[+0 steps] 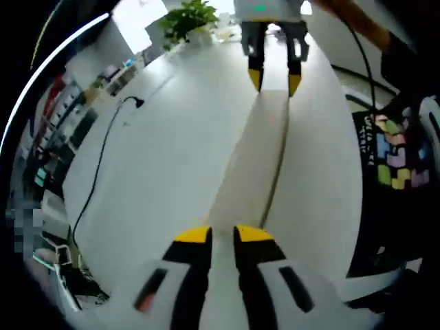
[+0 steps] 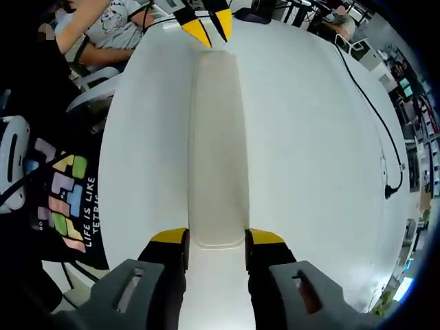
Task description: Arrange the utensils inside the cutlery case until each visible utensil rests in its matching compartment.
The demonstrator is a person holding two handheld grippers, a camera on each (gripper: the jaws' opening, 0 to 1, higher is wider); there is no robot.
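Gripping one short end of the cutlery case (image 2: pixel 218 148), the right gripper (image 2: pixel 216 242) has its yellow-tipped fingers (image 2: pixel 170 237) set on either side of that end, closed against it in the right gripper view. At the far short end of the case, the left gripper (image 2: pixel 206 26) has its fingers pinched close together at the edge.

In the left gripper view the left gripper (image 1: pixel 221 236) shows its fingers (image 1: pixel 194 236) nearly together on the near end of the case (image 1: pixel 251 168); I cannot tell for certain that they clamp the rim. The right gripper (image 1: pixel 275 77) sits at the opposite end, fingers apart on either side of the case.

The case is long, narrow, pale and translucent. Its long axis runs straight from one gripper to the other. It lies flat on the white tabletop (image 2: pixel 302 151). Contents not discernible.

A black cable (image 2: pixel 377 120) crosses the tabletop well to one side. A potted plant (image 1: pixel 185 20) stands at the far tabletop edge. A person in a dark printed shirt (image 2: pixel 69 199) is beside the tabletop.
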